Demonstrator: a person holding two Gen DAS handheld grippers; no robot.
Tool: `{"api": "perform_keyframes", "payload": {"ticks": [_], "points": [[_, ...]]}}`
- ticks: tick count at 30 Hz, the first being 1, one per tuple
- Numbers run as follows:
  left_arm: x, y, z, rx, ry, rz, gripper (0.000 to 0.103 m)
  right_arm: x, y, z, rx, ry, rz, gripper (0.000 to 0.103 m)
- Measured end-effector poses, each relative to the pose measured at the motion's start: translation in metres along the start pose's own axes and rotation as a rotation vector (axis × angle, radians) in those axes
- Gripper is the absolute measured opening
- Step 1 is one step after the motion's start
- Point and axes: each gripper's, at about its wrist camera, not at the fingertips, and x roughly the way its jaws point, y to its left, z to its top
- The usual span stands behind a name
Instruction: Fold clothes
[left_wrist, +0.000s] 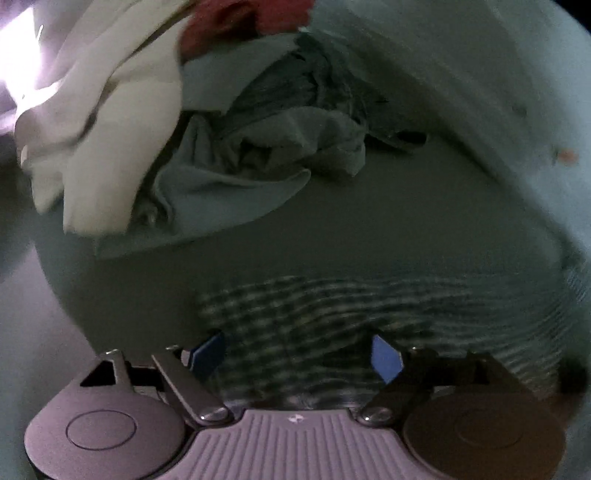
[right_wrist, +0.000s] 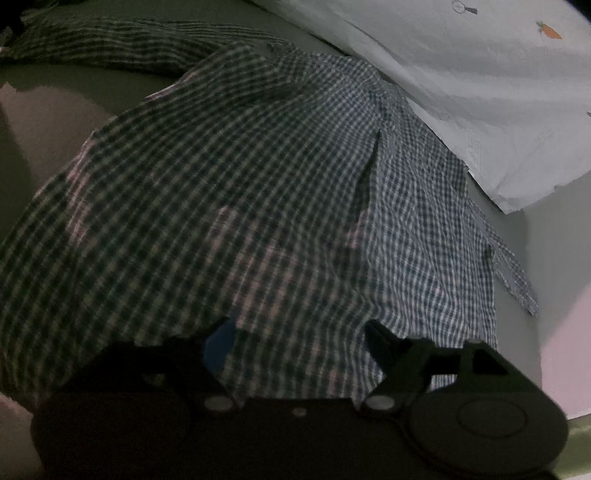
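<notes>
Pale green bed sheet fills the left wrist view; a heap of crumpled clothes sits toward its far left, the left gripper jaws wide over blurred checked cloth. Right wrist view: the checked shirt lies spread beside a carrot-print pillow, the right gripper jaws wide, clamping nothing.

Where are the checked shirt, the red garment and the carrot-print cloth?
checked shirt (right_wrist: 258, 206): right wrist view, middle of its spread body.
red garment (left_wrist: 240, 22): left wrist view, its lower bulk, top of the pile.
carrot-print cloth (right_wrist: 498, 92): right wrist view, plain white area.
</notes>
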Motion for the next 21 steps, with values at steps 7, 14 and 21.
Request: {"api": "perform_keyframes", "payload": {"ticks": [7,14,21], "points": [[0.013,0.014,0.011,0.015,-0.069,0.175,0.085,0.0,0.002,-0.001,-0.023,-0.01,-0.009,0.08],[-0.003,-0.002,0.011,0.053,-0.062,0.203,0.084,-0.013,-0.023,-0.02,0.055,-0.026,-0.017,0.08],[-0.055,-0.051,-0.036,0.03,-0.084,0.047,0.084,0.004,-0.124,-0.071,0.353,0.058,-0.139,0.08]]}}
